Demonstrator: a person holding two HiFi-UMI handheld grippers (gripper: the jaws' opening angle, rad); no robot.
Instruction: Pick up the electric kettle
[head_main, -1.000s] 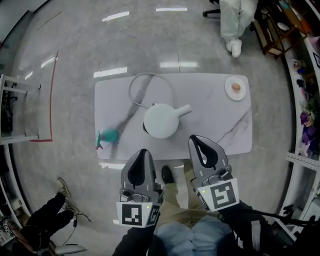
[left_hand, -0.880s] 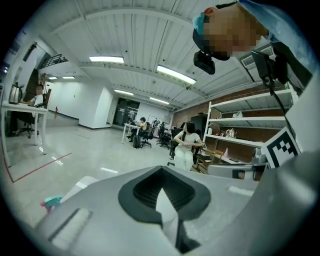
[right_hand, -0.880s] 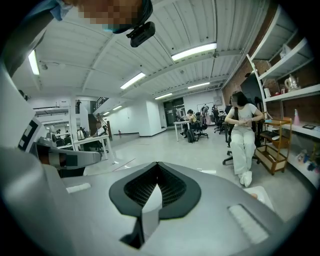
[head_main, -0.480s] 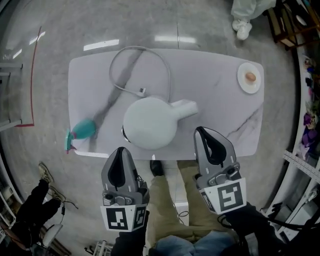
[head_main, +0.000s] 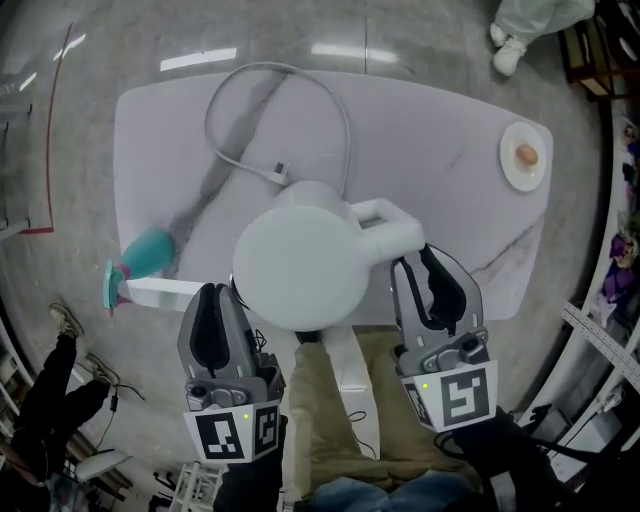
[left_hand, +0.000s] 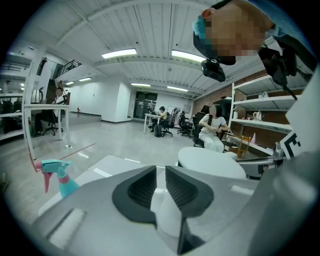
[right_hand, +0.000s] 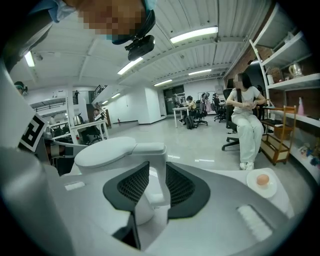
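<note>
Progress looks well advanced: the right gripper (head_main: 422, 268) has its jaws closed around the handle (right_hand: 154, 165) of the electric kettle (head_main: 300, 268), the dark ribbed pads pressing on either side of the upright white grip in the right gripper view. From the head view the kettle's round lid covers the near edge of the table (head_main: 430, 130) and reaches out past it, which suggests the kettle is already off the surface, though no view shows its underside. The left gripper (head_main: 212, 298) hangs just beside the kettle's body at the near edge, jaws all but together with only a slit between them and nothing held. A grey cord (head_main: 250, 90) loops across the far half of the table, its free end lying just beyond the kettle. What seems left is a clear, steady raise with the kettle kept level. A teal spray bottle (head_main: 140, 258) lies at the left edge, and a plate with an egg (head_main: 524, 157) sits well apart at the right.
</note>
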